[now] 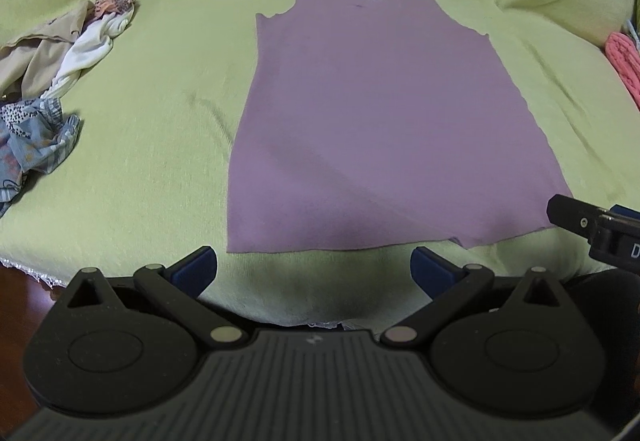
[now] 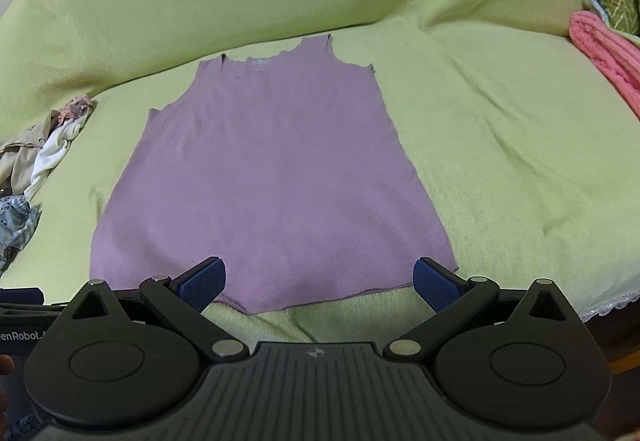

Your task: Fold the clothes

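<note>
Both grippers, left gripper (image 1: 314, 269) and right gripper (image 2: 320, 283), gape at purple top's (image 2: 264, 177) hem.

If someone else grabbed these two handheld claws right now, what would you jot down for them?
Left gripper: open, empty, just short of the hem.
Right gripper: open, empty, over the hem's right part.
Purple sleeveless knit top: spread flat, neckline away, on the lime-green cover.
Done: top laid out. No fold yet.
Left: fold it; then the crumpled pile of beige, white and blue clothes on the left. A coral pink knit sits at right.
</note>
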